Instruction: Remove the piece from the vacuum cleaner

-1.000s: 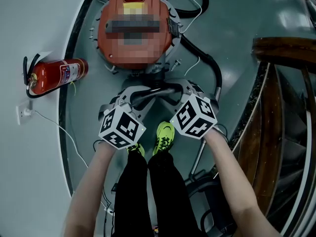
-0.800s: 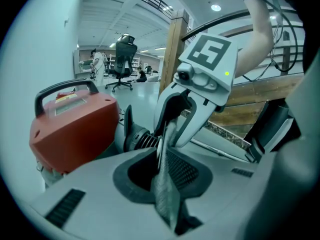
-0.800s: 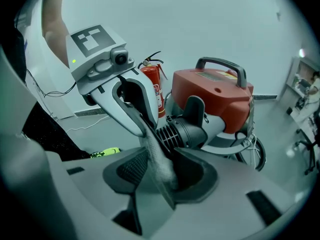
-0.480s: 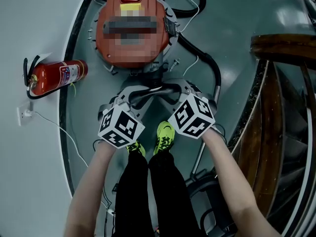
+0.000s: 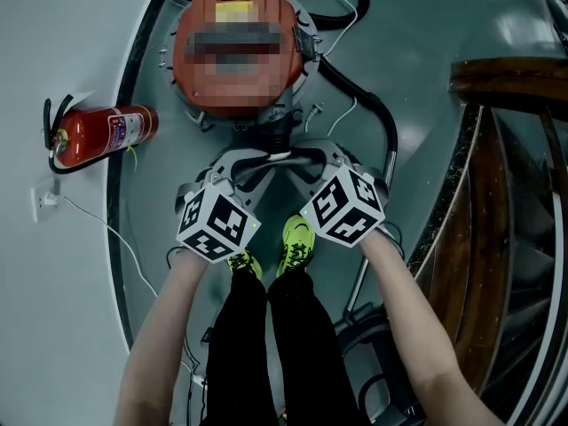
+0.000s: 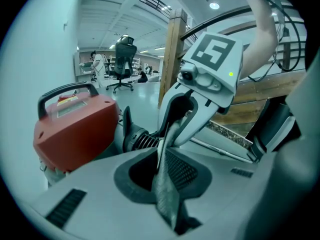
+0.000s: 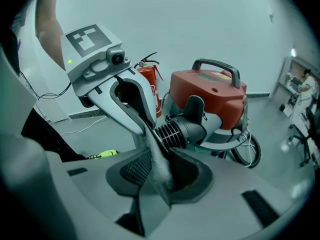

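Note:
The red vacuum cleaner [image 5: 240,87] stands on the grey floor ahead of me, with its black ribbed hose cuff [image 5: 277,134] facing me. My left gripper [image 5: 271,160] and right gripper [image 5: 291,156] come in from either side, and their fingertips meet just in front of the cuff. In the left gripper view the narrow jaws are closing, with the tips beside the cuff [image 6: 140,140]. What lies between them is hidden. In the right gripper view the jaws are closing too, tips against the cuff [image 7: 182,129]. No thing shows between their pads.
A red fire extinguisher [image 5: 102,134] lies on the floor at the left, near a wall socket [image 5: 40,204] with a white cable. A black hose [image 5: 373,118] curves off to the right. A wooden railing [image 5: 497,87] runs along the right. My green shoes [image 5: 297,242] are below the grippers.
Both grippers have edged slightly forward toward the cuff, and their fingertips have drawn closer together. The vacuum cleaner stands where it was.

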Motion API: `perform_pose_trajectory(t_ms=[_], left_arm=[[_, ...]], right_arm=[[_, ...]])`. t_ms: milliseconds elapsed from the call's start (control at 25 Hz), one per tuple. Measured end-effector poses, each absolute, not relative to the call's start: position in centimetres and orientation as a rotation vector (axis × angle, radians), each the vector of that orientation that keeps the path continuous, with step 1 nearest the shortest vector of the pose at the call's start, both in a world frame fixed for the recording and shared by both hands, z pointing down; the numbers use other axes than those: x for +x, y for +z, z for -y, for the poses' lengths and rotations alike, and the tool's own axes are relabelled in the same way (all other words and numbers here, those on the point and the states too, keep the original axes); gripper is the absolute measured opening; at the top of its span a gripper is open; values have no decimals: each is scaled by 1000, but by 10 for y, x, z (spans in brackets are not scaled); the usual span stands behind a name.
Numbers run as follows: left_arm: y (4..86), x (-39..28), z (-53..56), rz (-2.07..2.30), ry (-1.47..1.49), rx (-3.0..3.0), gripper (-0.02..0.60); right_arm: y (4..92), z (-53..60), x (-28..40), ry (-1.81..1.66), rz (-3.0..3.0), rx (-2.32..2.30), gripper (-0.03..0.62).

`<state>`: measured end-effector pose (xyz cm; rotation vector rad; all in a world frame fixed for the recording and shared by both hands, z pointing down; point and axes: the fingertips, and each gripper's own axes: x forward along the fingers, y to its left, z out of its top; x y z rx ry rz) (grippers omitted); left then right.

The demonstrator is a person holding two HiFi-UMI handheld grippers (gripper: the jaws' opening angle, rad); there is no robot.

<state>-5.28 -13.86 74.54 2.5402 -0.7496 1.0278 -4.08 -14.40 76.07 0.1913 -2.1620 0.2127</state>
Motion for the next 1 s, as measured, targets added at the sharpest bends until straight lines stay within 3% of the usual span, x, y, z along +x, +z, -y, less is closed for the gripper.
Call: perform_pose_trajectory(t_ms=[1000], left_arm=[[746,-48,127,794,1115,2567,57]], right_arm=[[761,133,-35,215,2132,374,115]])
